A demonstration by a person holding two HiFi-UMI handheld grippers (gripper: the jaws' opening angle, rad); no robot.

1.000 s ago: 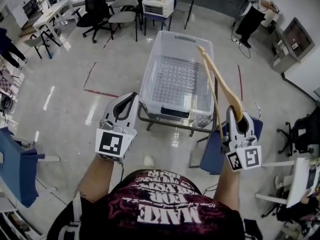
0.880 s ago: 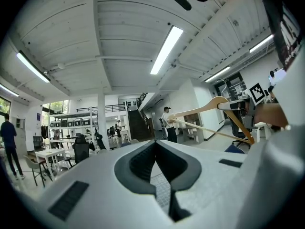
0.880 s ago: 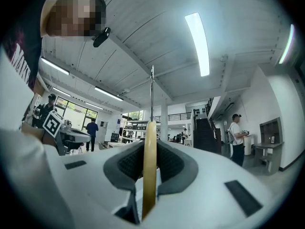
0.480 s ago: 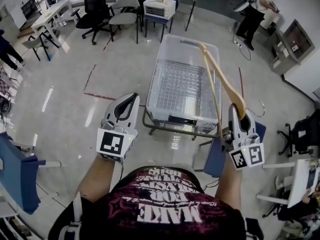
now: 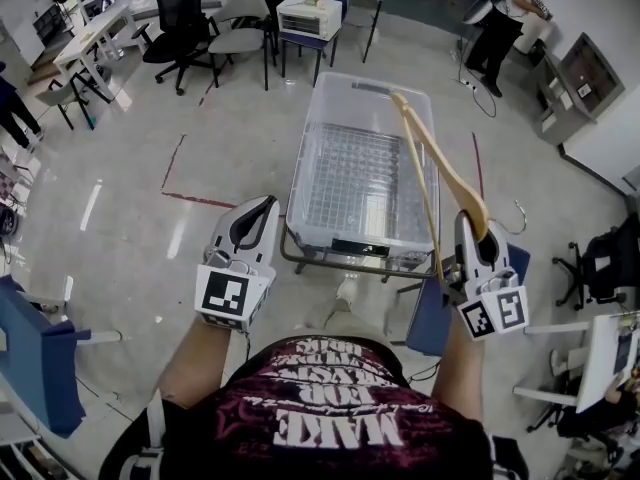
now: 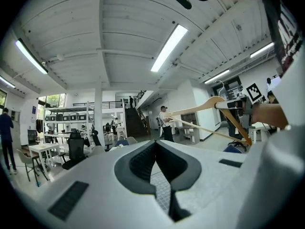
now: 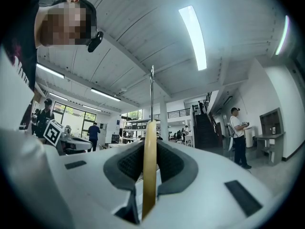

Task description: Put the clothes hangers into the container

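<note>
Head view first: where's the hanger [image 5: 452, 176]?

Right gripper [image 5: 469, 230] has it. The jaws are clamped on the wood near the hook [image 5: 518, 217], and the rest runs up and forward from there.

Forward to where?

Along the right side of the bin [image 5: 300, 173]. The far tip shows over the bin's far right corner. I can't tell whether the wood touches the rim.

So it isn't in the bin?

No. It is up in the gripper, with the hook end off to the right of the bin, over the floor [image 5: 150, 188].

Does the right gripper view agree?

Yes. A pale wooden strip stands edge-on between the two dark pads, pinched on both sides, and the thin metal hook rises straight above it toward the ceiling.

And the left gripper [image 5: 262, 208]?

Jaws drawn together, empty. It sits low, to the left of the bin's near corner and clear of it. Its own view looks across the room and catches the hanger off to the right, held out level in the air.

What's the bin standing on?

A metal stand [image 5: 330, 264], straight ahead of the person, between the two grippers and a bit beyond them. It is clear plastic, and a grid pattern shows at its bottom.

Anything else around?

Chairs [image 5: 240, 33] beyond the bin, and a person [image 5: 505, 18] standing at the far right.
</note>
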